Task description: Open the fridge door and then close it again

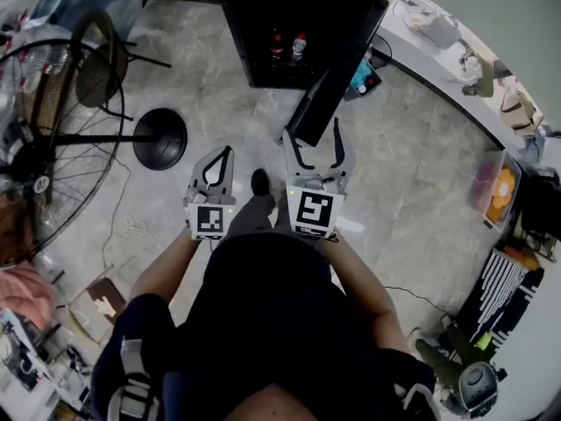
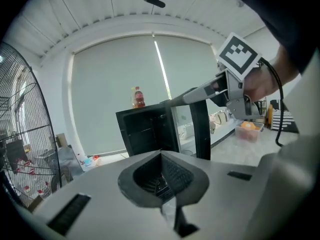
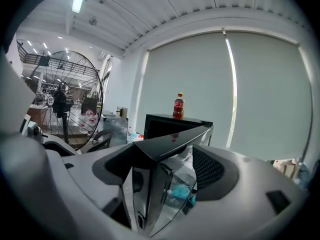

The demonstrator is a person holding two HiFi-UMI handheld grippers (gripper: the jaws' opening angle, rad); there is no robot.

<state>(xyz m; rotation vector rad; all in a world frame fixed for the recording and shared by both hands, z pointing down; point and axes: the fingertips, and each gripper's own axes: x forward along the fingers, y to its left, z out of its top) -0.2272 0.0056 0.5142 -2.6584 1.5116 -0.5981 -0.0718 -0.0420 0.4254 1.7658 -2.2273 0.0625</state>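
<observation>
Seen from above, you stand on a grey floor [image 1: 202,77] w/ a gripper in each hand. Well to the L of your left gripper stands a big wire floor fan [image 1: 39,147]. Its round black base [image 1: 159,139] sits nearer, just L of that gripper's tip. Your left gripper [image 1: 224,154] is clenched w/ nothing in it. In the left gripper view its two jaws meet in a seam and point toward the fridge. It hangs in the air near the door's free edge, apart from it. Just R of it, your right gripper [image 1: 313,130] is released, jaws spread wide. The free edge of the fridge door [image 1: 344,64] stands btw. them. In the right gripper view the door's top corner fills the gap, and the pads don't appear to press on it. The door is open, swung out at an angle toward you. The black fridge [image 1: 263,24] stands straight ahead of both grippers, its dark inside showing. A dark drink bottle [image 3: 178,106] w/ a red label stands upright on the fridge top, beyond the right gripper's jaws. A pale window blind [image 3: 260,94] hangs behind it. Well to the R of your right gripper runs a curved white counter [image 1: 456,86] w/ clutter on it. A clear box [image 1: 500,187] w/ something orange inside lies on the floor, further R.
</observation>
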